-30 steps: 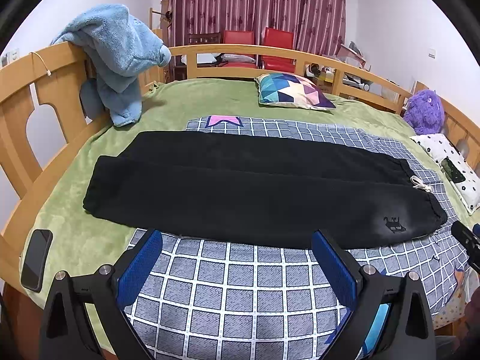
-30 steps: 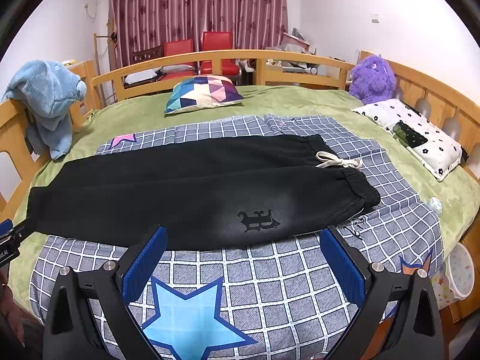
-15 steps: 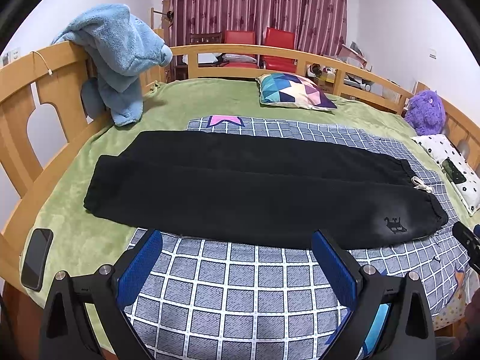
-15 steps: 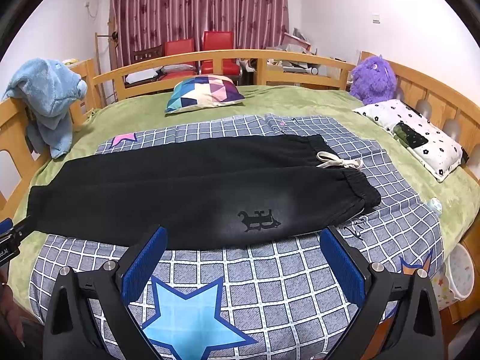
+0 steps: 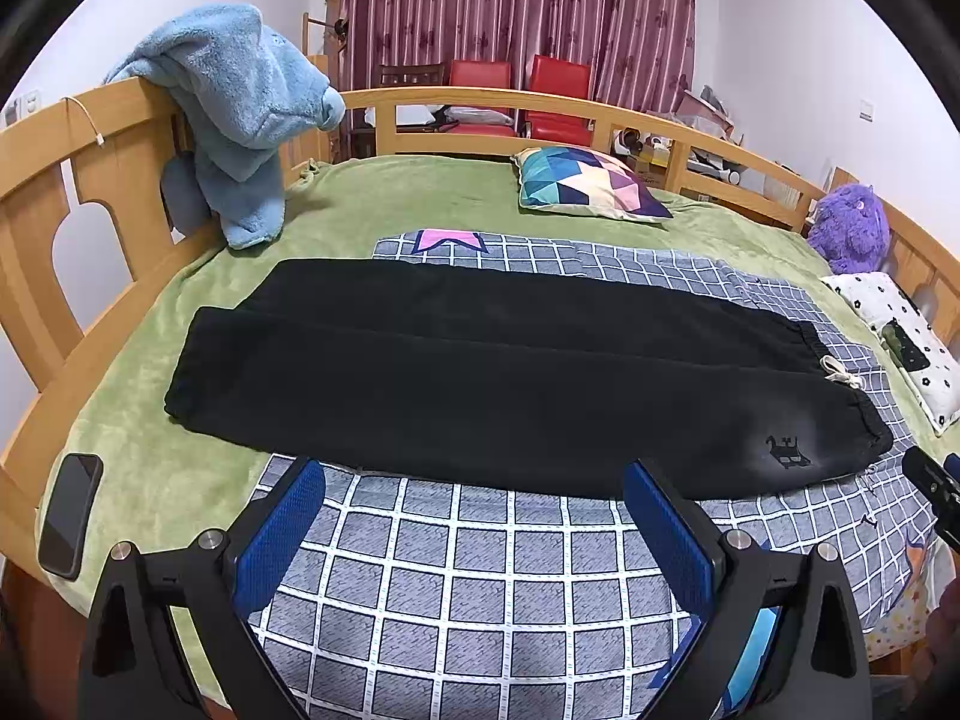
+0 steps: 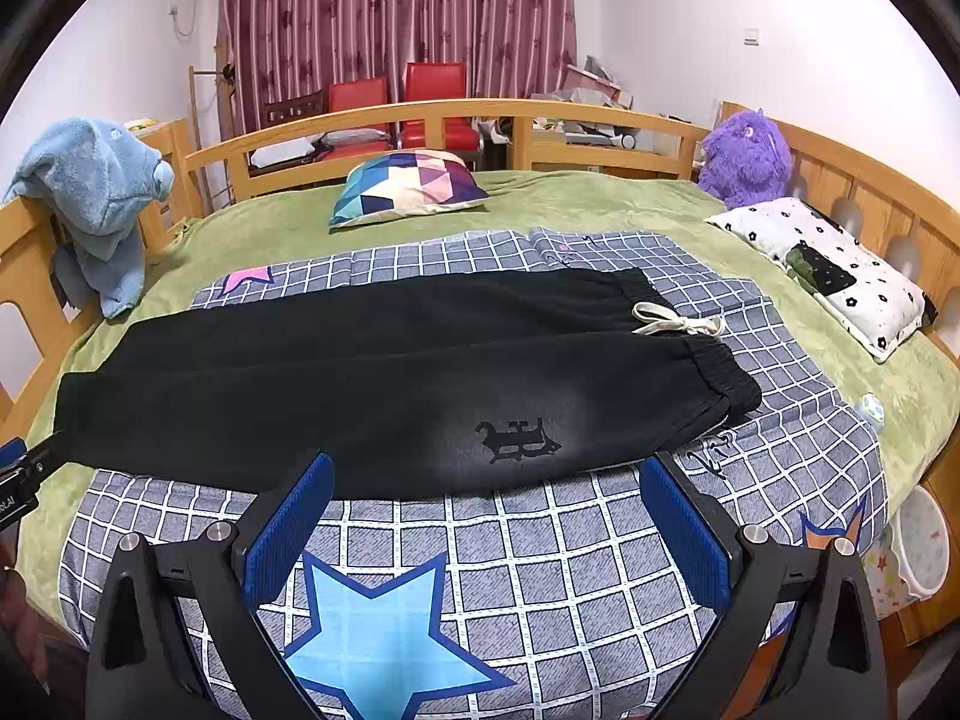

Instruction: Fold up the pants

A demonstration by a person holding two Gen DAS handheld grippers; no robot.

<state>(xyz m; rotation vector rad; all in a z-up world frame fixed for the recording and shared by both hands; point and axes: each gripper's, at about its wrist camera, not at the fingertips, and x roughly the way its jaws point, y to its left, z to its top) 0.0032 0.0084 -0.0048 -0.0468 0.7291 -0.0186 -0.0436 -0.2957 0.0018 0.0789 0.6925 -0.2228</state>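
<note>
Even, bright indoor light is filling both views; fisheye distortion is bending the bed rail and darkening the corners, while the black pants are swallowing detail.

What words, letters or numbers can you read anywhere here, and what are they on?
"AI": end of a cut-off white label on the left gripper, seen at the right view's edge.
Black emblem on the pants: too stylised to read.
Small marks on the checked blanket: unreadable.

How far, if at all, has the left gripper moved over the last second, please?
No. The left gripper hangs open short of the black pants, and the phone and bed rail sit where they did.
</note>
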